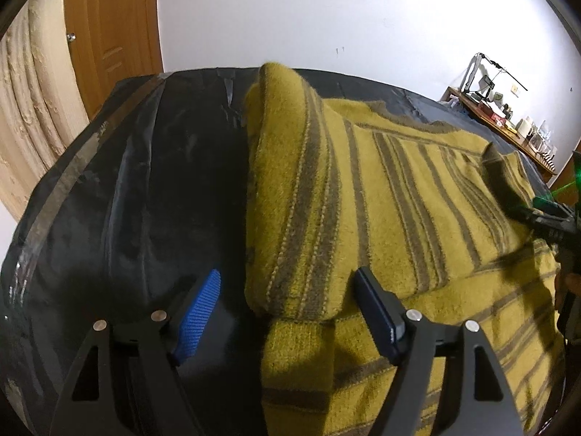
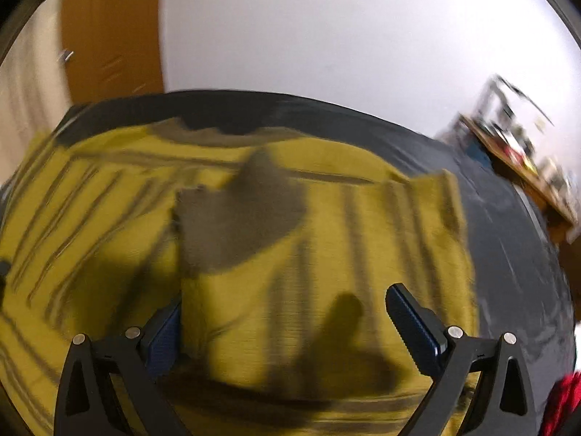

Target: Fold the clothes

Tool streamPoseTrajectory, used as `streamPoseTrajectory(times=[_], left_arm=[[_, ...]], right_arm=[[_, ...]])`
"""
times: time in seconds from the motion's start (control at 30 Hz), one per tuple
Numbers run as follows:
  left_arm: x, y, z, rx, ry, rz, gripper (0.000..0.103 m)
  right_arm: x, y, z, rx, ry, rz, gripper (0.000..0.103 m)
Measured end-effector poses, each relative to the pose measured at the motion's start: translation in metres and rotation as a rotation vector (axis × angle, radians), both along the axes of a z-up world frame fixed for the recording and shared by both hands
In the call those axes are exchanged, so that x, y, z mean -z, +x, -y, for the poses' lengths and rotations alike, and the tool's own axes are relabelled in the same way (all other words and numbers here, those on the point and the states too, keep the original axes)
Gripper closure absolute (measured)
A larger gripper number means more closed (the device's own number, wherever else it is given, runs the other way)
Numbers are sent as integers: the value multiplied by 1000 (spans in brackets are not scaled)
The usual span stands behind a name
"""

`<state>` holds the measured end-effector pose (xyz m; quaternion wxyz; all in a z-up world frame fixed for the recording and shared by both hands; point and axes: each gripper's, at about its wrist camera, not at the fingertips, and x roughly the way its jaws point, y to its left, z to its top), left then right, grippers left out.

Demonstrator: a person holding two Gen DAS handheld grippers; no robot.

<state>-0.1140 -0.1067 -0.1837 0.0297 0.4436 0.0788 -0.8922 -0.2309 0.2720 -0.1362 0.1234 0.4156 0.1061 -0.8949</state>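
A: Where's the garment?

B: Mustard-yellow knit sweater with grey-brown stripes (image 1: 417,196) lies spread on the black plastic-covered table (image 1: 152,189). Its left sleeve (image 1: 290,189) is folded in, forming a thick roll along the sweater's left side, with the yellow cuff (image 1: 296,356) at the near end.

A: Left gripper?

B: Left gripper (image 1: 288,312) is spread wide, jaws straddling the near end of that roll. Blue-ribbed finger (image 1: 198,318) hangs over bare table and the other over the sweater body; pads not pressing the cloth.

A: Right one?

B: Right gripper (image 2: 287,321) also stands wide. A fold of yellow knit with a grey-brown cuff (image 2: 236,229) rises between the fingers and lies against the left pad; the right pad (image 2: 414,327) is clear of it. Can't tell if the cloth is truly held (view is motion-blurred).

A: Clutter, clearance?

B: Bare black table left of the sweater out to the edge. Behind it, a white wall (image 1: 308,11), a wooden door (image 1: 109,36) and a beige curtain (image 1: 32,101). Far right, a cluttered wooden shelf (image 1: 508,127), well apart from the table. A red cloth (image 2: 563,399) sits at the lower right of the right view.
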Motion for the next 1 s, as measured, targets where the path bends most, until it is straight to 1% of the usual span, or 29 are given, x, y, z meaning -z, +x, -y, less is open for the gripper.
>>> streamPoseTrajectory(times=[0.03,0.07,0.17,0.23,0.3,0.37,0.43,0.47,0.6,0.67,0.73,0.8,0.9,1.0], left_arm=[[2,-1,1,-3,9,4,23],[3,-2,2,-7,21,8,23],[4,-2,4,-13,33,5,22],[4,-1,4,-7,37,10,22],[4,0,5,-8,38,11,22],[3,0,5,-10,39,11,22],[1,1,6,-12,38,10,22],[0,0,6,-13,37,10,22],[0,-2,7,-10,35,18,22],[1,-3,8,-11,36,21,22],[1,-4,9,-12,39,24,22],[2,-4,11,-14,46,26,22],[0,-3,12,-16,45,24,21],[-4,-3,12,-18,36,23,21]], right_arm=[[-1,-2,-13,26,-42,10,1],[-1,-2,-21,48,-61,13,1],[-2,-4,-44,125,-47,-7,1],[-2,-4,-56,140,-80,-12,1],[-7,-2,-66,102,-201,11,1],[-10,-2,-68,62,-276,35,1],[-8,-7,-68,42,-320,73,1],[-6,-9,-65,45,-329,86,1],[11,-24,-64,44,-300,108,1],[15,-23,-61,23,-284,95,1],[14,-19,-57,-15,-305,103,1],[12,-17,-58,-33,-347,115,1],[6,-11,-69,-25,-464,144,1],[5,-7,-81,-16,-540,177,1]])
